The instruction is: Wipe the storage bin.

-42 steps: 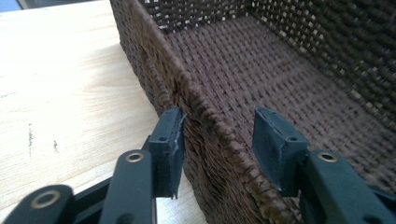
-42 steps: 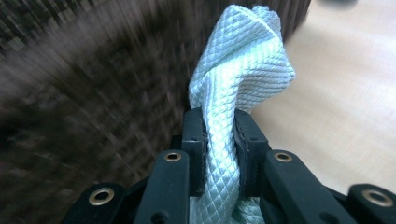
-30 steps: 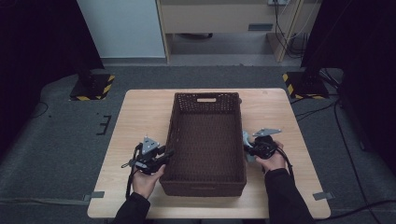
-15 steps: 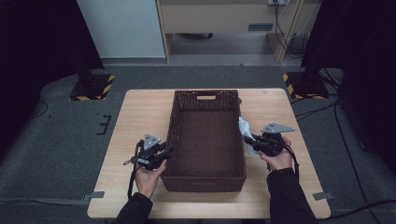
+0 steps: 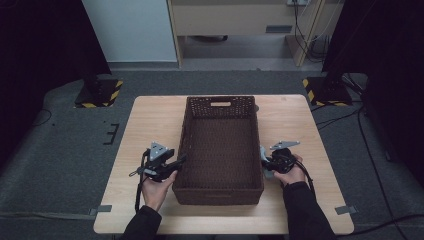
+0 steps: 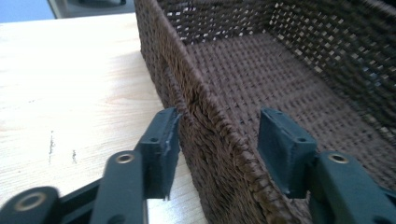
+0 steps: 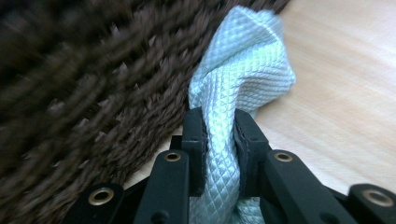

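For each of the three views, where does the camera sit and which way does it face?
High view: above the near side, looking forward and down at table; both forearms enter from below.
Left gripper view: rides the left tongs, open astride the basket wall.
Right gripper view: rides the right tongs, shut on the cloth.
All views share the basket.

From high above the near edge we are looking forward and down over the whole table (image 5: pixel 150 120). Riding the left gripper (image 6: pixel 217 140), we are looking along its jaws, close to the basket (image 6: pixel 210 121) wall. Riding the right gripper (image 7: pixel 219 135), we are facing the basket's outer weave beside a cloth (image 7: pixel 243 65). All three are sharing the basket.
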